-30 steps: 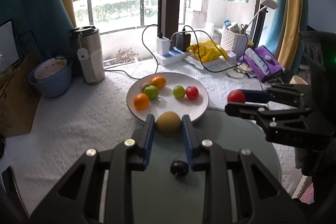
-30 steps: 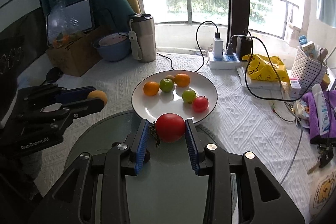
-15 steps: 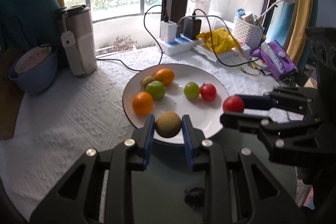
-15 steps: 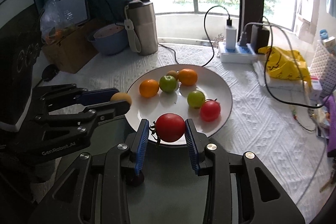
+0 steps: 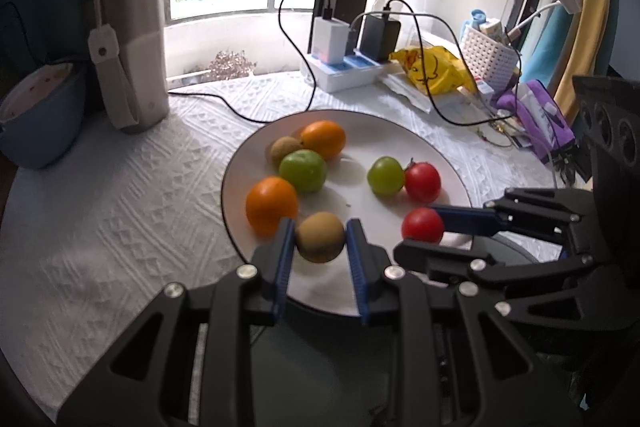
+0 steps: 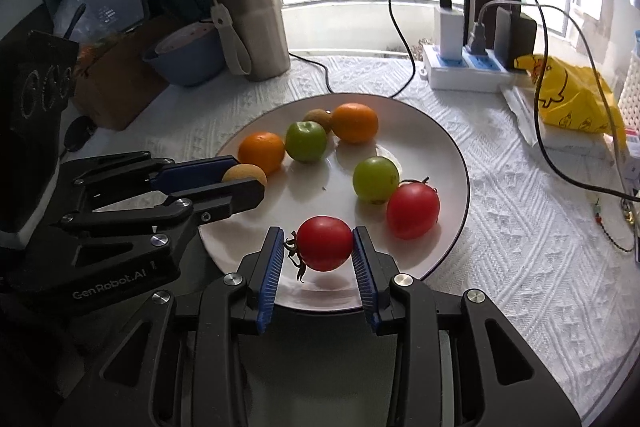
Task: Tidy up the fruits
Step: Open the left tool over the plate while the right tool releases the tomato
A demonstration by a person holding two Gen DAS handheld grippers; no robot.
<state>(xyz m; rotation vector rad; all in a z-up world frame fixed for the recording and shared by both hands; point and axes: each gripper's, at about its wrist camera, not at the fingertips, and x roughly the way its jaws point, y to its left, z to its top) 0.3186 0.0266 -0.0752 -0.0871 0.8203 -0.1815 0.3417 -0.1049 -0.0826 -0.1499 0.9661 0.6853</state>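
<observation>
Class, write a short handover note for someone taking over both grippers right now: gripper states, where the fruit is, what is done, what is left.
Left gripper: jaws shut on a brown kiwi, held over the near edge of the white plate.
Right gripper: jaws shut on a red tomato, also over the plate's near edge.
On the plate: two oranges, two green fruits, one kiwi, one tomato.
Done: six fruits lie on the plate.
Left: probably set both held fruits down, perhaps the tomato beside the other tomato.
</observation>
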